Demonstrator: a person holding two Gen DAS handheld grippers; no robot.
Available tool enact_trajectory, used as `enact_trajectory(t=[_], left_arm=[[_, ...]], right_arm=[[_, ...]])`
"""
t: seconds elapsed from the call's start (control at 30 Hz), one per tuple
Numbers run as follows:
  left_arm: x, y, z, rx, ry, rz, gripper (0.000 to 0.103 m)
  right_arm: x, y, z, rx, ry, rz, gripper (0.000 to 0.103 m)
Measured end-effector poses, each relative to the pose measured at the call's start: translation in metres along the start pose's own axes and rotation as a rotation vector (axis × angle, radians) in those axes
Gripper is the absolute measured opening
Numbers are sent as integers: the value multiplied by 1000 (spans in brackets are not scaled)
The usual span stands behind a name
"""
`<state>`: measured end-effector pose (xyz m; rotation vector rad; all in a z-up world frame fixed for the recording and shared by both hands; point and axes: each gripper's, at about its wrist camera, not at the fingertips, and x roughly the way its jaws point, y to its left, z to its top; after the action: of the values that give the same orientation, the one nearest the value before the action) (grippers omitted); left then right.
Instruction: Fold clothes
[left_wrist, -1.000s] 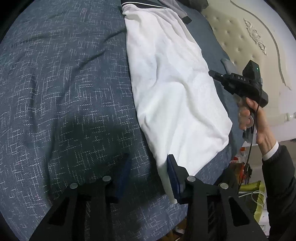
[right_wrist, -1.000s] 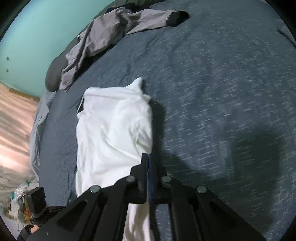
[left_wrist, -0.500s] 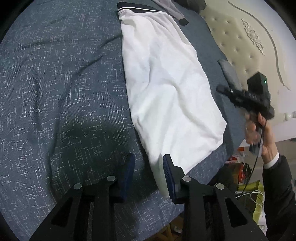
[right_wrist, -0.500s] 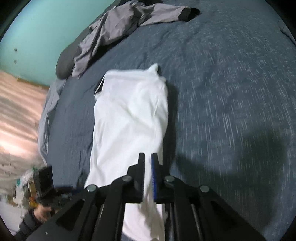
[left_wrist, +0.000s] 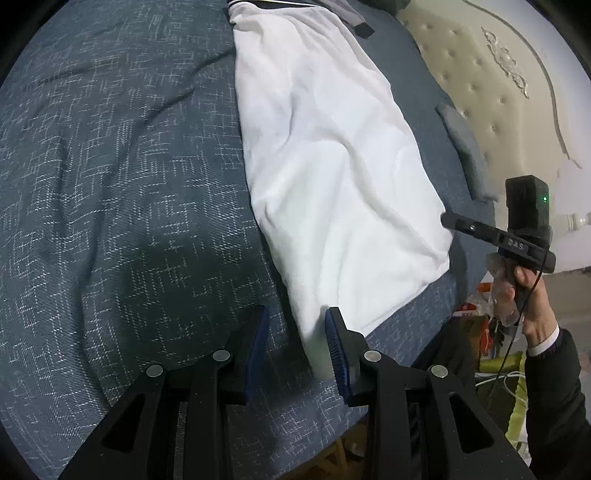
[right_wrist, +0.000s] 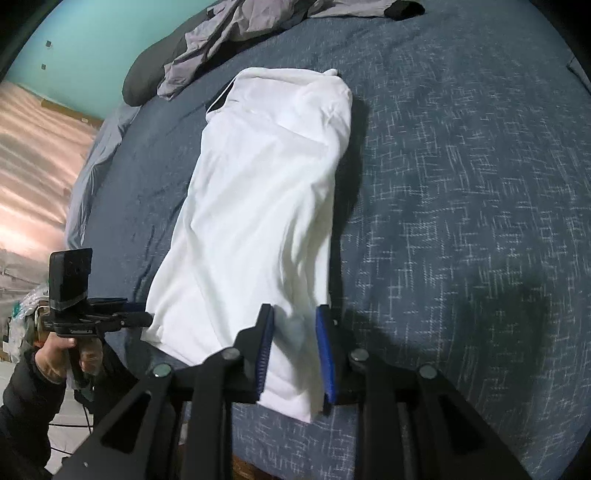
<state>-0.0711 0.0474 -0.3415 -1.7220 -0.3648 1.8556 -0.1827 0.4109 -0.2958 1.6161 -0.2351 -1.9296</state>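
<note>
A white garment (left_wrist: 332, 166) lies on the dark blue bed cover (left_wrist: 110, 184) as a long narrow strip, with a dark collar edge at its far end. My left gripper (left_wrist: 297, 314) hovers open over the near left corner of the strip, and the cloth edge lies beside its right pad without being pinched. In the right wrist view the same white garment (right_wrist: 258, 192) runs away from my right gripper (right_wrist: 295, 310). That gripper's jaws stand apart above the near right corner, pads not pressing on the cloth. Each gripper shows in the other's view: right gripper (left_wrist: 447, 219), left gripper (right_wrist: 142, 317).
A grey jacket (right_wrist: 229, 40) lies crumpled at the far end of the bed. A cream tufted headboard (left_wrist: 498, 92) stands to the right. The bed's near edge runs just under both grippers, with floor clutter (left_wrist: 480, 321) beyond. A teal wall (right_wrist: 92, 44) rises at the far left.
My right gripper was shut on the white cloth and now stands open, having drawn back along the strip, which has flattened out. The left gripper's jaws have narrowed slightly.
</note>
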Motion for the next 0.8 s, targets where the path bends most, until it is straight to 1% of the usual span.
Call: enact_trajectory(t=[0.03,0.07,0.1,0.2,0.3,0.37,0.47,0.5,0.6,0.63,0.67,0.8], left_arm=[[0,-1,-1,5,2,-2,26],[-1,-1,-1,11,4,-5,12],[-2,-2,-2,16,6,-9,6],[-7,-2,-5,22,0,-14,6],[-11,1,-8,19,-5,-19,5],[-12,0,-9,15,-6,-21,5],[-8,-12,-6,23,-7,-7,5],[-8,-14,-6,28,-5,-2,5],[-6,-18,-7,34,0,9,5],[-4,-19,-7,35,1,11,5],[-4,-17,-7,33,3,9,5],[-3,-14,-8,27,10,5,6]], right_arm=[[-1,-3,-1,14,-8,6,9],[-3,-5,-3,26,-16,12,7],[-6,-7,-3,34,-24,13,7],[-14,-14,-3,70,-46,19,6],[-15,-22,-2,121,-42,6,6],[-12,-27,-3,151,-37,15,6],[-8,-27,-3,162,-28,20,6],[-8,-26,-3,162,-24,28,9],[-11,-21,-5,158,-18,58,11],[-13,-19,-8,150,-15,57,16],[-16,-18,-10,141,-12,56,23],[-17,-16,-21,135,10,45,24]])
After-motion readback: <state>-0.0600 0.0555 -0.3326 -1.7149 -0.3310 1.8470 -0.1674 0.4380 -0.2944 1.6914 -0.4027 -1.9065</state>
